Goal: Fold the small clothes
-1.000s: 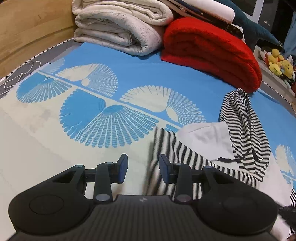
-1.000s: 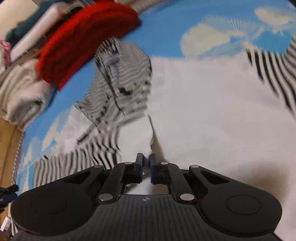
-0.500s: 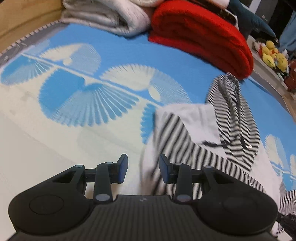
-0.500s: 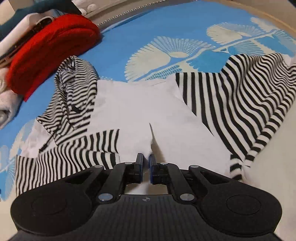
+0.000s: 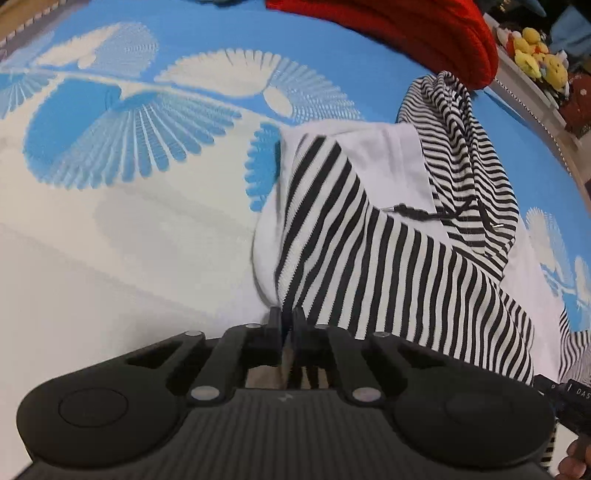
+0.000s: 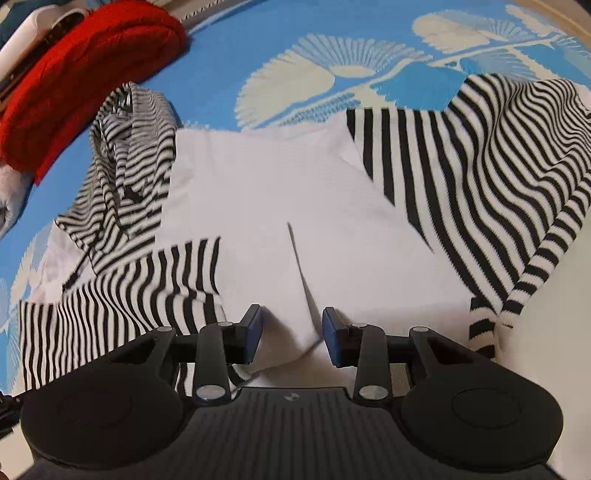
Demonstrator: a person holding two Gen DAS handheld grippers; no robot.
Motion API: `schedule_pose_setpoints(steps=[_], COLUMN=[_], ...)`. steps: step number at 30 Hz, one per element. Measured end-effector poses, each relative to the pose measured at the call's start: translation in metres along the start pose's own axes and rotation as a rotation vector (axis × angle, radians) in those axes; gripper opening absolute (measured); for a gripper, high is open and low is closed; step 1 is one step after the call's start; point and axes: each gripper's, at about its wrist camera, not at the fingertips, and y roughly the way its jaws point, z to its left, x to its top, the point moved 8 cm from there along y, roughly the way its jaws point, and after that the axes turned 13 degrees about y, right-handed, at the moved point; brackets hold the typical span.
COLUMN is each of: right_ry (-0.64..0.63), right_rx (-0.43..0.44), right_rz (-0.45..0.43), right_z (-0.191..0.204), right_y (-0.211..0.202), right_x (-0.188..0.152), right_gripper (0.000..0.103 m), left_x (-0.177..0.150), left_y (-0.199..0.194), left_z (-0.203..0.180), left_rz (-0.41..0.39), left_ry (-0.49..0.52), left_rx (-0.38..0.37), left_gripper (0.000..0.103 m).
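A small white hoodie (image 6: 280,192) with black-and-white striped sleeves and hood lies on the blue patterned bedspread (image 6: 258,40). Its striped hood (image 6: 133,158) points toward the red blanket. One striped sleeve (image 5: 369,258) is folded across the white body (image 5: 384,155). My left gripper (image 5: 287,325) is shut on that sleeve's edge. My right gripper (image 6: 292,330) is open, jaws either side of a raised fold at the white hem (image 6: 295,350). The other striped sleeve (image 6: 491,177) spreads out to the right.
A rolled red blanket (image 5: 413,33) lies beyond the hood; it also shows in the right wrist view (image 6: 81,70). Yellow plush toys (image 5: 535,51) sit on a ledge at the far right. Bare cream bedspread (image 5: 110,258) stretches to the left of the hoodie.
My left gripper moved forward to the striped sleeve and shut on its edge. My right gripper, shut on the white hem before, has opened.
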Motion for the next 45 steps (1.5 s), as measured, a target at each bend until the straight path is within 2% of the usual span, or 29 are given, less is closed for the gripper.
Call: schedule_pose_setpoints(steps=[2, 5, 8, 9, 10, 11, 13, 14, 16, 18, 20, 21, 23, 25, 26, 27, 29, 30, 32, 34, 36, 37, 38, 40, 43, 45], right_ry=[-0.006, -0.022, -0.054, -0.069, -0.082, -0.096, -0.102, -0.097, -0.081, -0.091, -0.100, -0.099, -0.092, -0.074, -0.069, -0.057, -0.034, -0.032, -0.020, 0.010, -0.030, -0.055, -0.061, -0.041, -0.059, -0.073], right_rx=[0.002, 0.025, 0.035, 0.035, 0.034, 0.036, 0.043, 0.052, 0.089, 0.159, 0.183, 0.183, 0.160, 0.068, 0.012, -0.010, 0.031, 0.059, 0.119, 0.143, 0.064, 0.007, -0.031, -0.020, 0.029, 0.029], right_rz=[0.004, 0.015, 0.027, 0.029, 0.029, 0.028, 0.030, 0.013, -0.057, -0.164, -0.231, -0.234, -0.185, -0.145, -0.143, -0.147, -0.144, -0.141, -0.113, -0.058, 0.009, 0.029, 0.031, 0.019, -0.033, -0.033], right_z=[0.002, 0.008, 0.014, 0.016, 0.018, 0.019, 0.020, 0.020, 0.022, 0.032, 0.037, 0.036, 0.031, 0.020, 0.013, 0.009, 0.010, 0.013, 0.020, 0.020, 0.014, 0.011, 0.006, 0.007, 0.016, 0.016], right_y=[0.001, 0.002, 0.004, 0.004, 0.005, 0.005, 0.005, 0.002, -0.013, -0.038, -0.053, -0.054, -0.043, -0.028, -0.024, -0.022, -0.023, -0.024, -0.025, -0.017, -0.002, 0.005, 0.009, 0.006, -0.007, -0.006], right_x=[0.000, 0.000, -0.004, -0.005, -0.006, -0.007, -0.006, -0.003, 0.009, 0.026, 0.039, 0.041, 0.040, 0.037, 0.036, 0.036, 0.034, 0.033, 0.029, 0.025, 0.014, 0.009, 0.007, 0.009, 0.017, 0.017], right_gripper=[0.037, 0.037, 0.037, 0.037, 0.035, 0.024, 0.006, 0.003, 0.003, 0.003, 0.003, 0.003, 0.004, 0.006, 0.012, 0.014, 0.014, 0.016, 0.034, 0.040, 0.040, 0.040, 0.040, 0.040, 0.041, 0.043], left_x=[0.002, 0.001, 0.000, 0.001, 0.003, 0.006, 0.011, 0.013, 0.013, 0.010, 0.004, -0.001, -0.013, -0.026, -0.033, -0.038, -0.042, -0.040, -0.030, -0.027, -0.034, -0.040, -0.043, -0.038, -0.027, -0.020], left_y=[-0.007, -0.008, -0.002, -0.004, -0.008, -0.013, -0.024, -0.028, -0.032, -0.034, -0.032, -0.031, -0.025, -0.012, -0.005, 0.001, 0.003, 0.002, -0.004, -0.008, 0.003, 0.013, 0.018, 0.017, 0.005, -0.001], left_z=[0.012, 0.024, 0.020, 0.018, 0.017, 0.017, 0.014, 0.012, 0.006, -0.005, -0.022, -0.032, -0.044, -0.040, -0.036, -0.033, -0.028, -0.025, -0.025, -0.026, -0.025, -0.021, -0.020, -0.021, -0.021, -0.024], left_rz=[-0.021, -0.003, 0.049, 0.047, 0.029, 0.004, -0.043, -0.056, -0.064, -0.055, -0.028, -0.015, 0.018, 0.089, 0.120, 0.142, 0.148, 0.135, 0.075, 0.046, 0.093, 0.136, 0.146, 0.137, 0.071, 0.037], left_ry=[-0.029, -0.064, -0.034, -0.016, -0.008, -0.006, -0.005, -0.004, 0.012, 0.062, 0.166, 0.243, 0.363, 0.427, 0.460, 0.500, 0.538, 0.521, 0.477, 0.425, 0.412, 0.432, 0.461, 0.437, 0.415, 0.394], left_rx=[0.049, 0.092, 0.076, 0.074, 0.076, 0.071, 0.029, 0.006, -0.030, -0.080, -0.151, -0.179, -0.168, -0.107, -0.073, -0.033, 0.006, 0.005, -0.012, -0.051, -0.053, -0.010, 0.021, 0.020, 0.036, 0.022], left_gripper=[0.003, 0.003, 0.007, 0.011, 0.013, 0.014, 0.014, 0.014, 0.014, 0.014, 0.014, 0.014, 0.016, 0.016, 0.016, 0.016, 0.016, 0.015, 0.016, 0.016, 0.016, 0.017, 0.024, 0.024, 0.024, 0.024])
